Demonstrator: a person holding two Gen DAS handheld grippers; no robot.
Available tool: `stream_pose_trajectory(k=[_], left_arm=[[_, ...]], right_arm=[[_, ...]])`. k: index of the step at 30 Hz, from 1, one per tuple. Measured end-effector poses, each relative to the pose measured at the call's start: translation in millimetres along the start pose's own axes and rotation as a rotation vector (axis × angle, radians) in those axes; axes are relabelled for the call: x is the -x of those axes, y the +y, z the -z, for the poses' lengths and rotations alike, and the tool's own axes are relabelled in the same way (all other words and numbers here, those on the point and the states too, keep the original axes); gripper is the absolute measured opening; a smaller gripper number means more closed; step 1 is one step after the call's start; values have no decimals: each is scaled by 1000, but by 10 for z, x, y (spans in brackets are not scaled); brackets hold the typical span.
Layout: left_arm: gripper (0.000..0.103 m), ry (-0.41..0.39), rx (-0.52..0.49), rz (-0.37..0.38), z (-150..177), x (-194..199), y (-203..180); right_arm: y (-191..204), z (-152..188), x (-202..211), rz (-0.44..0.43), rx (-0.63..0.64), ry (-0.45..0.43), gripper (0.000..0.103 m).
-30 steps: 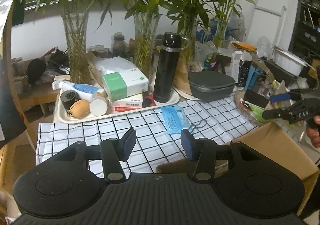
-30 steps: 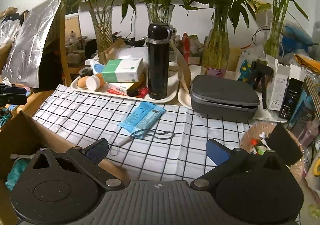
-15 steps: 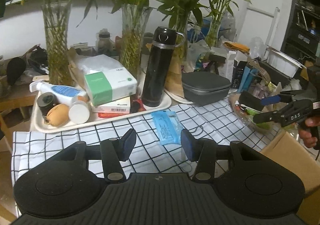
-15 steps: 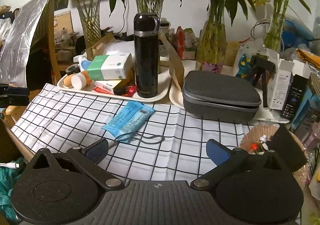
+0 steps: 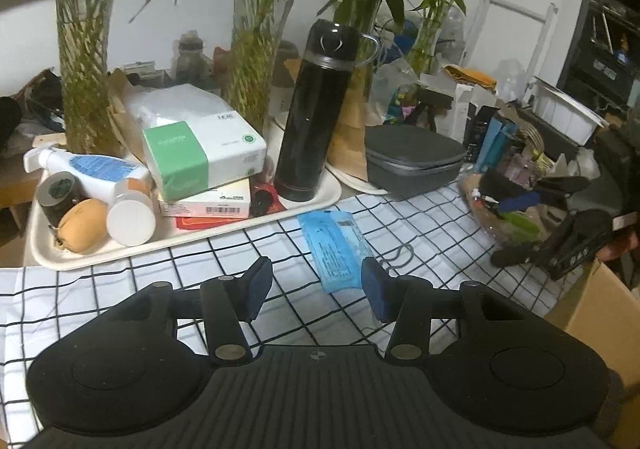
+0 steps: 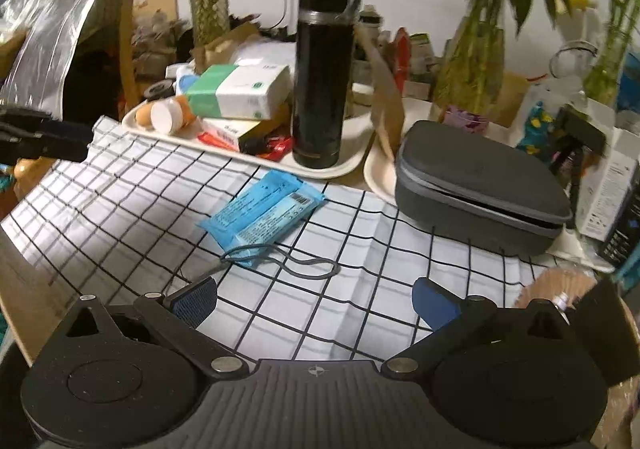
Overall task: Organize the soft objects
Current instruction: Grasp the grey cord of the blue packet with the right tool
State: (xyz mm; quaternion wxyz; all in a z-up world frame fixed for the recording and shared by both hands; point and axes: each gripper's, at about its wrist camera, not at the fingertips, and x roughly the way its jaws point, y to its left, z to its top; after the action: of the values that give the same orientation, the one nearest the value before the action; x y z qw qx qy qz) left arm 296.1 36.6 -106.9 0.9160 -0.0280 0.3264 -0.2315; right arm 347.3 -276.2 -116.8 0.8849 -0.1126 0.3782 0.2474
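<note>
A: Blue plastic, that is the wrapper of the flat packet [image 6: 262, 213] lying on the checked cloth [image 6: 120, 209] in the middle of the worktop, one end pointing at the cream tray [image 6: 344, 165] behind it.

B: And both tools are over the near edge. The left gripper [image 5: 316, 287] has its fingers [image 5: 258, 287] apart with only cloth between them; the packet's near end [image 5: 340, 277] sits just inside the right-hand finger, not touched.

A: The right gripper [image 6: 316, 299] stands wider, its fingers [image 6: 434, 307] well apart and empty. A grey cord loop [image 6: 304, 265] lies just ahead of them, its far end touching the packet.

B: Room to move? The cloth to the left of the packet is bare right out to its left edge. To the right there is a strip of open squares before the grey zip case [image 6: 480, 193].

A: The far side is tight. The tray rim runs right along the far edge of the cloth, with the black flask [image 6: 322, 73] upright on it and the green-and-white tissue pack [image 6: 240, 91] stacked on boxes beside it.

B: From the left wrist view, a cardboard box edge [image 5: 596, 313] closes off the near right corner, and the other tool [image 5: 560, 245] hangs just above it, near a crowded basket [image 5: 500, 209].

A: From the right wrist view the near left edge is cardboard too [image 6: 24, 289].
</note>
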Motion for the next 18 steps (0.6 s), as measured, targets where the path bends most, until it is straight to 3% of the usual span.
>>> stream_pose_trajectory(k=[2,5,12,18], left_arm=[[48,-9,50,43,-20,-20,86],[48,1,87,25,-38,-69,151],[48,26,48,-3,-26,-188,173],[48,55,22,-7,14,-287,182]], right_arm=[[14,5,-90,-11,27,14,103],[34,14,-222,-29,59,32,103],[91,5,-547,-49,133,69,102],[189,-21,-886,-59,217,111,94]])
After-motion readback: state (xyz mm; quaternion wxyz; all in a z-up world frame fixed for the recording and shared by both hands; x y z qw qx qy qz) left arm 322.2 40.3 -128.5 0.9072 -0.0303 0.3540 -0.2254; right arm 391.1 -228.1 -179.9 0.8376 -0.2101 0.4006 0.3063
